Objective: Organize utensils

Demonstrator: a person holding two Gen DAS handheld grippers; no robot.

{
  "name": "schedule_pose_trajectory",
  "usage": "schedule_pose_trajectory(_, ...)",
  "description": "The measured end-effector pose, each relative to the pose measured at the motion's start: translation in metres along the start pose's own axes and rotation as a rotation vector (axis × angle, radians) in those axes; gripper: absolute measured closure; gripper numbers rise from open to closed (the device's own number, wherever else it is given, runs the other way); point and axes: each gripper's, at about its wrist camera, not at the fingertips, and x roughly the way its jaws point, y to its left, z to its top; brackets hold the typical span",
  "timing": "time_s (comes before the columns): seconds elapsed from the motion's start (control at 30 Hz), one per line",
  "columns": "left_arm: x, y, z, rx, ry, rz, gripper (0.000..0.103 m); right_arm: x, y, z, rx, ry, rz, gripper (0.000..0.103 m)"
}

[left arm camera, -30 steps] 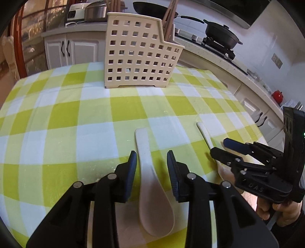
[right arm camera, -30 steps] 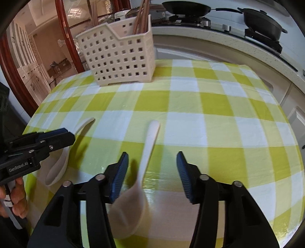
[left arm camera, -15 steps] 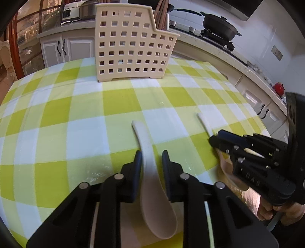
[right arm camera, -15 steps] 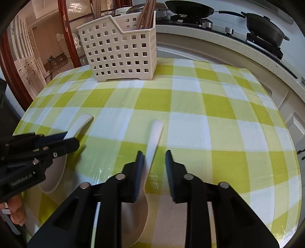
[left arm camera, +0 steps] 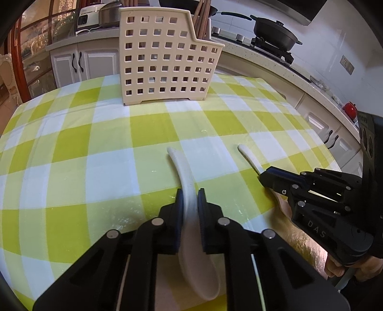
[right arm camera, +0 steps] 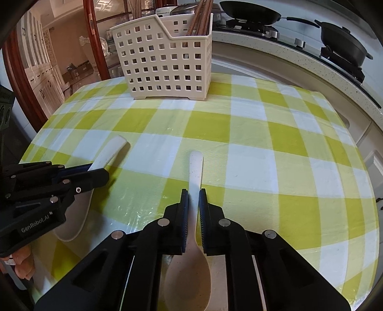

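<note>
Nearest the cameras, the left tool (left arm camera: 189, 195) has just closed on the handle of a white spoon (left arm camera: 191, 229) lying on the checked tabletop (left arm camera: 71, 155). Beside it, the right tool (right arm camera: 193, 195) has likewise just closed on a second white spoon (right arm camera: 195, 174). Farther back stands a perforated cream utensil basket (right arm camera: 165, 62) holding brown chopsticks (right arm camera: 199, 16).

A home kitchen: a gas stove (left arm camera: 273, 46) with a black pot (left arm camera: 275, 33) on the counter (left arm camera: 263, 64), white cabinets (left arm camera: 79, 64), a checked tablecloth (left arm camera: 95, 143).
</note>
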Motion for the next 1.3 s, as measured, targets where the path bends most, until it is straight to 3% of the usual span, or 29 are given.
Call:
schedule_pose_trajectory(0.53, -0.026, 0.004, 0.006, -0.004, -0.055, -0.016, 0.097, -0.04, 0.002, 0.01, -0.02, -0.088, 0.032, 0.093)
schedule_pose_trajectory(0.63, -0.036, 0.005, 0.007, -0.017, -0.07, -0.05, 0.097, -0.048, 0.002, 0.011, -0.026, -0.107, 0.035, 0.093)
schedule_pose_trajectory(0.77, -0.047, 0.001, 0.008, -0.009, -0.094, -0.05, 0.097, -0.055, 0.003, 0.011, -0.032, -0.121, 0.037, 0.098)
schedule_pose_trajectory(1.03, -0.052, 0.002, 0.007, -0.006, -0.103, -0.046, 0.097, -0.048, -0.002, 0.01, -0.011, -0.084, 0.019, 0.098)
schedule_pose_trajectory(1.17, -0.05, 0.003, 0.007, -0.013, -0.102, -0.048, 0.097, -0.037, -0.003, 0.009, 0.007, -0.042, 0.044, 0.088)
schedule_pose_trajectory(1.2, -0.05, 0.003, 0.006, -0.013, -0.1, -0.05, 0.097, -0.033, -0.002, 0.009, 0.011, -0.029, 0.052, 0.082)
schedule_pose_trajectory(1.3, -0.048, 0.004, 0.005, -0.013, -0.096, -0.051, 0.097, -0.018, -0.002, 0.006, 0.027, 0.009, 0.075, 0.079)
